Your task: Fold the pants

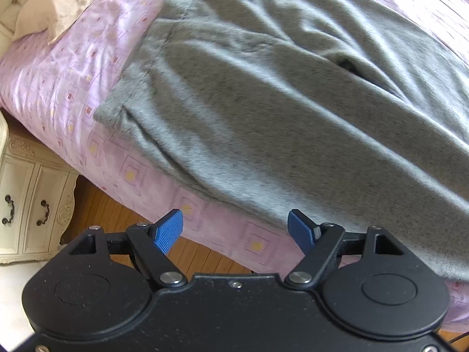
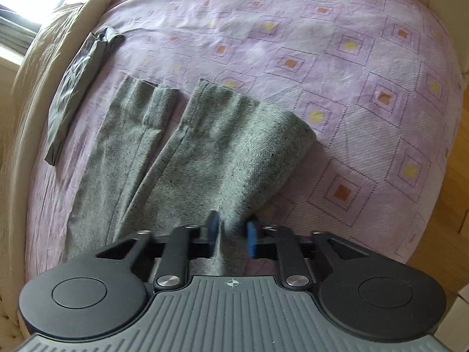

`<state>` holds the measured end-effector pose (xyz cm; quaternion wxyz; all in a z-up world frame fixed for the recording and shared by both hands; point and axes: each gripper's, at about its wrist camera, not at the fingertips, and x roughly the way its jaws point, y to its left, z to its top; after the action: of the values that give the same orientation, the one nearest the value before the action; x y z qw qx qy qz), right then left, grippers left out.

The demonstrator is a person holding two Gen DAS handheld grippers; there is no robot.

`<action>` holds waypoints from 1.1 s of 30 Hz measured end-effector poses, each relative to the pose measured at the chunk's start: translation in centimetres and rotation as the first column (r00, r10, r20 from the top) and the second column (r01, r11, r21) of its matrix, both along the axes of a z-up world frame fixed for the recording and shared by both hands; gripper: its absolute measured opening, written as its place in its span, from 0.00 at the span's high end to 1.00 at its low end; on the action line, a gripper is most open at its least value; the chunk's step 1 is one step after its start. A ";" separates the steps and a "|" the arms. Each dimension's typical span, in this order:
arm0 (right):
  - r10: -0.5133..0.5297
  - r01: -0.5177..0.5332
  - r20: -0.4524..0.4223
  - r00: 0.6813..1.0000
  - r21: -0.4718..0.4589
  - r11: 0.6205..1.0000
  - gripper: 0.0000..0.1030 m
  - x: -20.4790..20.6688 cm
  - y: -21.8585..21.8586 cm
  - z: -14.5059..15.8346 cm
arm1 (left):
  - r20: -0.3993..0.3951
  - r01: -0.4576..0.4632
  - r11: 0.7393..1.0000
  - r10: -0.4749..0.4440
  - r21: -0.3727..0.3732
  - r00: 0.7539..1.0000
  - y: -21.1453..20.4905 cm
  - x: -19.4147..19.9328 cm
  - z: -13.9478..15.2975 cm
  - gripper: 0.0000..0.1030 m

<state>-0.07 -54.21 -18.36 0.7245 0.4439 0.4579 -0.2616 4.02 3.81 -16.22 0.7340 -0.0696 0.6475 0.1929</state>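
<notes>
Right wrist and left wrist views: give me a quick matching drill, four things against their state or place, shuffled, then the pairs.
Column one:
1. left gripper
2. right gripper
3. grey pants
4. dark folded garment

Column two:
A. lies flat near the beige pillow, touched by nothing
B. shut on a pinch of grey fabric
C. spread on the purple bedsheet, legs apart
D. open, over the bed's edge, holding nothing

Pairs: 1-D, 2-B, 3-C, 4-A
</notes>
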 end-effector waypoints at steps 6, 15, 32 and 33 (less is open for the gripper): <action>0.136 -0.134 0.003 0.991 -0.152 0.979 0.95 1.3 3.3 3.4 | -0.008 -0.065 0.997 0.065 -0.034 0.998 3.4 0.1 -1.4 0.23; 0.103 -0.101 0.000 0.995 -0.183 0.978 0.95 1.3 4.9 4.8 | -0.040 -0.103 0.979 0.097 -0.173 0.994 5.2 1.9 -5.9 0.16; 0.041 -0.025 0.068 0.997 -0.222 0.975 0.95 -2.1 4.5 8.0 | 0.179 -0.048 0.989 0.073 -0.143 0.981 6.0 1.0 5.5 0.80; 0.029 -0.017 0.058 0.998 -0.212 0.977 0.95 -2.9 4.4 7.6 | 0.193 -0.035 0.991 0.060 -0.132 0.979 6.2 0.4 6.0 0.80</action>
<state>-3.01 -49.81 -10.71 0.7841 0.3666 0.4104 -0.2870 4.39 10.02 -10.24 0.7835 -0.1508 0.5811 0.1605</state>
